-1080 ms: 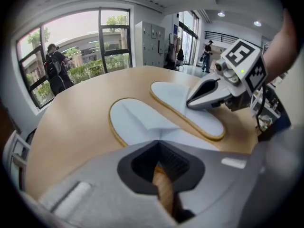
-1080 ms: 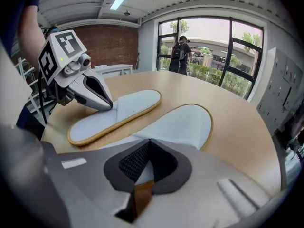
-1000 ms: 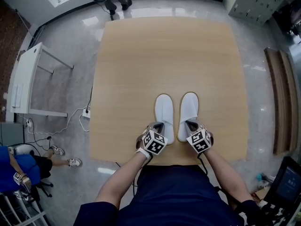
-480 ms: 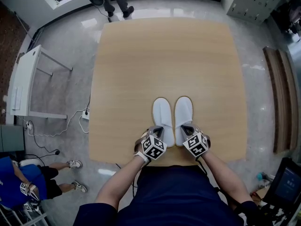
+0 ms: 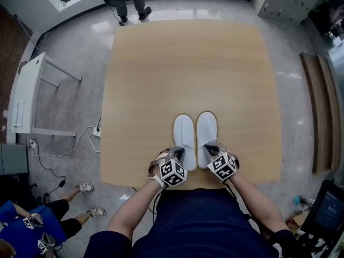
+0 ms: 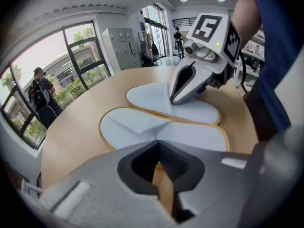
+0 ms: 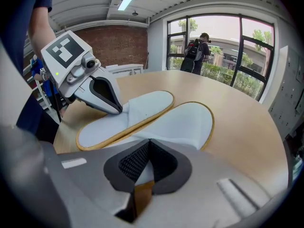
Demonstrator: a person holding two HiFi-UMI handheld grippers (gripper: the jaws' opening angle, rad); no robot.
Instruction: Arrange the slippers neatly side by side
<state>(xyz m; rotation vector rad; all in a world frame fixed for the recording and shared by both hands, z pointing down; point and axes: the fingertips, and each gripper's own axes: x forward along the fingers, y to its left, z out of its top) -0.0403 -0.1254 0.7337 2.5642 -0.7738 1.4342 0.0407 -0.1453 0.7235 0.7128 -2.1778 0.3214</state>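
White tan-edged slippers (image 5: 185,136), touching side by side.
Our left tool (image 5: 179,152) and right tool (image 5: 210,147) each clamp a 6 o'clock heel.

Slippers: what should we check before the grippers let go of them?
1. Left slipper and right slipper lie side by side, edges together: ok.
2. Toes about level: ok.
3. Both fully on the table: ok.
4. Left gripper has let go: not ok, shut on the left slipper.
5. Right gripper has let go: not ok, shut on the right slipper.
6. Heels lying flat: cannot tell.
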